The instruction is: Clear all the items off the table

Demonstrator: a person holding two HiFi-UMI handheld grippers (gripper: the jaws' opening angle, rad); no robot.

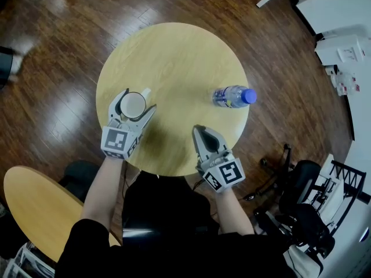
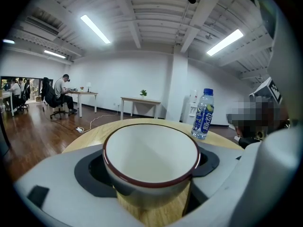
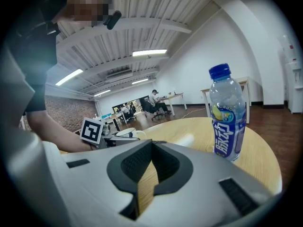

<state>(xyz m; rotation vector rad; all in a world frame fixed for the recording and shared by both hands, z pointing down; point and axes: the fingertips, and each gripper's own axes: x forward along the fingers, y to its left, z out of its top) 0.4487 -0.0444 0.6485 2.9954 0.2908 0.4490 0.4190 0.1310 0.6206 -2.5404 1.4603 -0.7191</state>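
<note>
Left hand-held gripper (image 1: 138, 100) straddles the cup (image 2: 150, 150), hiding its lower sides.

The left tongs (image 2: 152, 145) stand with their jaws wide apart on either side of a white cup (image 2: 149, 163) with a dark red rim, which sits upright and empty on the round wooden counter (image 2: 92, 135). Farther back on the right of the counter stands a clear water bottle (image 2: 203, 115) with a blue cap, well apart from the cup. Beyond lies an office with a wooden floor, where a person (image 2: 60, 90) sits at a desk.
</note>
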